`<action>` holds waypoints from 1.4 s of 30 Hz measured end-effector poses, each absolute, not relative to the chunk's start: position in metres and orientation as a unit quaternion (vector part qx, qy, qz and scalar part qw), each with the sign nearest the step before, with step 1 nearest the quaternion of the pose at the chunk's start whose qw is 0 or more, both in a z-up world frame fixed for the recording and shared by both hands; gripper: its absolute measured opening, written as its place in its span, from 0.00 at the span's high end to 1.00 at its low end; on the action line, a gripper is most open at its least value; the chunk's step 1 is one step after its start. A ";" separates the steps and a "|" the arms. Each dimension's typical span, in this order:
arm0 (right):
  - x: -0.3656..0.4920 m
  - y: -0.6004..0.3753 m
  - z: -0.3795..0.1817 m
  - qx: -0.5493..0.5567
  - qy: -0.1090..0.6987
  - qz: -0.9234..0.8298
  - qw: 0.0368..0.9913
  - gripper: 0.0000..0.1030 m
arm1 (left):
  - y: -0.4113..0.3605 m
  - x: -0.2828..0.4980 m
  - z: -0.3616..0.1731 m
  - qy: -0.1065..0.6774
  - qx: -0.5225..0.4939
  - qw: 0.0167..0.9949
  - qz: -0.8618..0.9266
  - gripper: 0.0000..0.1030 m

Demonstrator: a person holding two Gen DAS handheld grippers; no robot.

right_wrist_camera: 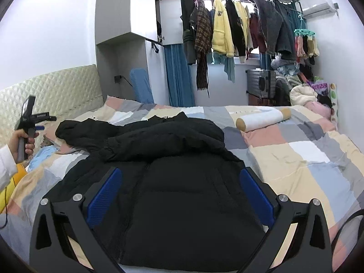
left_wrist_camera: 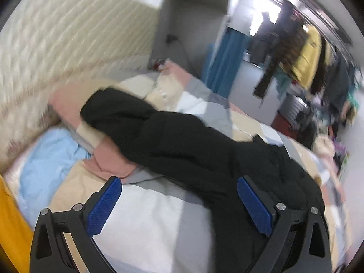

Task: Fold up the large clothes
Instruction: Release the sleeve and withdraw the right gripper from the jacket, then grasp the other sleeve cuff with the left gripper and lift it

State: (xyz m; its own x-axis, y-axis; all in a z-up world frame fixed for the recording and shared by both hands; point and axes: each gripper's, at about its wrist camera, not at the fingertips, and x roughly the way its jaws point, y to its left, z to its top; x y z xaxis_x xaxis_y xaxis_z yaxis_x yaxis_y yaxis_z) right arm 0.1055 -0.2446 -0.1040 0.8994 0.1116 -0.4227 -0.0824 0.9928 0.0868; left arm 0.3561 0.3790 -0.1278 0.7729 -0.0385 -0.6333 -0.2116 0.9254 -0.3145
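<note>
left wrist view was blurry, left gripper [left_wrist_camera: 178,201] spread wide and empty over the checked quilt [left_wrist_camera: 145,223] beside the black puffer jacket [left_wrist_camera: 182,145], and right wrist view had the right gripper [right_wrist_camera: 179,195] spread above its body, so I'd pinch the hem evenly before folding

One black coat [right_wrist_camera: 159,150] across frame centre. One patchwork quilt [right_wrist_camera: 295,157] under it. One white bolster roll [right_wrist_camera: 264,117] at mid right. One quilted headboard [right_wrist_camera: 56,88] at left. Two grippers: my right gripper [right_wrist_camera: 179,195] at the bottom edge, my left gripper [right_wrist_camera: 38,119] at far left, four blue pads total. Two yellow jackets on the rail, upper centre. One suitcase at right.
</note>
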 end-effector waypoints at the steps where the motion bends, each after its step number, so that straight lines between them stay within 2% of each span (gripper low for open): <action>1: 0.108 -0.243 -0.105 0.033 0.221 0.047 0.974 0.00 | 0.398 0.367 -0.141 0.336 -0.204 0.918 0.053 0.01; 6: 0.133 -0.230 -0.105 0.040 0.240 0.028 0.969 0.00 | 0.470 0.414 -0.196 0.334 -0.293 0.893 0.072 0.01; 13: 0.177 -0.206 -0.111 0.050 0.275 0.011 0.960 0.00 | 0.538 0.482 -0.250 0.320 -0.344 0.877 0.098 0.01; 19: 0.215 -0.196 -0.124 0.076 0.310 -0.003 0.948 0.00 | 0.570 0.525 -0.287 0.319 -0.368 0.866 0.116 0.01; 24: 0.234 -0.183 -0.132 0.049 0.328 -0.025 0.943 0.00 | 0.569 0.525 -0.293 0.265 -0.380 0.875 0.144 0.01; 26: 0.236 -0.181 -0.134 0.046 0.331 -0.023 0.942 0.00 | 0.566 0.527 -0.292 0.264 -0.368 0.878 0.156 0.08; 29: 0.233 -0.179 -0.135 0.033 0.332 -0.021 0.942 0.00 | 0.562 0.521 -0.287 0.275 -0.356 0.877 0.168 0.29; 31: 0.230 -0.179 -0.135 0.033 0.332 -0.018 0.942 0.00 | 0.559 0.517 -0.276 0.279 -0.359 0.876 0.163 0.61; 32: 0.226 -0.181 -0.133 0.035 0.330 -0.015 0.943 0.00 | 0.558 0.516 -0.267 0.282 -0.358 0.875 0.161 0.71; 33: 0.223 -0.183 -0.131 0.035 0.327 -0.015 0.944 0.00 | 0.555 0.516 -0.260 0.285 -0.354 0.878 0.152 0.90; 36: 0.216 -0.187 -0.125 0.034 0.319 -0.011 0.947 0.00 | 0.542 0.511 -0.228 0.280 -0.315 0.892 0.162 0.96; 42: 0.204 -0.197 -0.122 0.041 0.313 0.007 0.949 0.00 | 0.513 0.475 -0.153 0.243 -0.291 0.908 0.180 0.98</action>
